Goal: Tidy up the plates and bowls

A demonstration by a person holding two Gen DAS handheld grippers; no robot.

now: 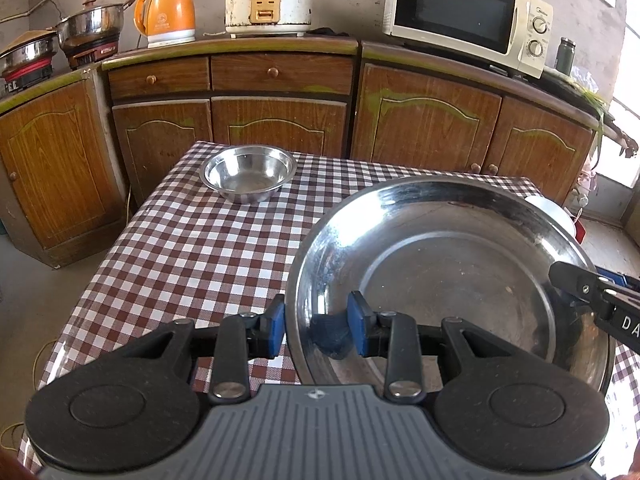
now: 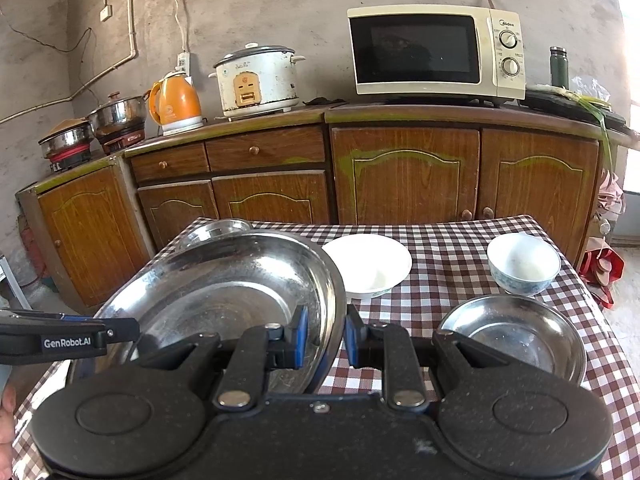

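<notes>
A large steel plate (image 1: 460, 272) (image 2: 224, 292) is held at both sides over the checked tablecloth (image 1: 180, 248). My left gripper (image 1: 318, 320) is shut on its left rim, and my right gripper (image 2: 326, 336) is shut on its right rim. Each gripper shows at the edge of the other's view: the right gripper (image 1: 568, 280) and the left gripper (image 2: 120, 330). A steel bowl (image 1: 249, 172) (image 2: 218, 230) sits at the table's far left. A white bowl (image 2: 368, 264), a blue-patterned bowl (image 2: 522, 264) and a shallow steel dish (image 2: 516, 336) stand on the right half.
Wooden cabinets (image 2: 404, 176) run behind the table. On their counter stand a microwave (image 2: 436, 50), a rice cooker (image 2: 258, 82), an orange kettle (image 2: 176, 102) and two steel pots (image 2: 116, 116). A red bag (image 2: 602, 270) hangs off the table's far right corner.
</notes>
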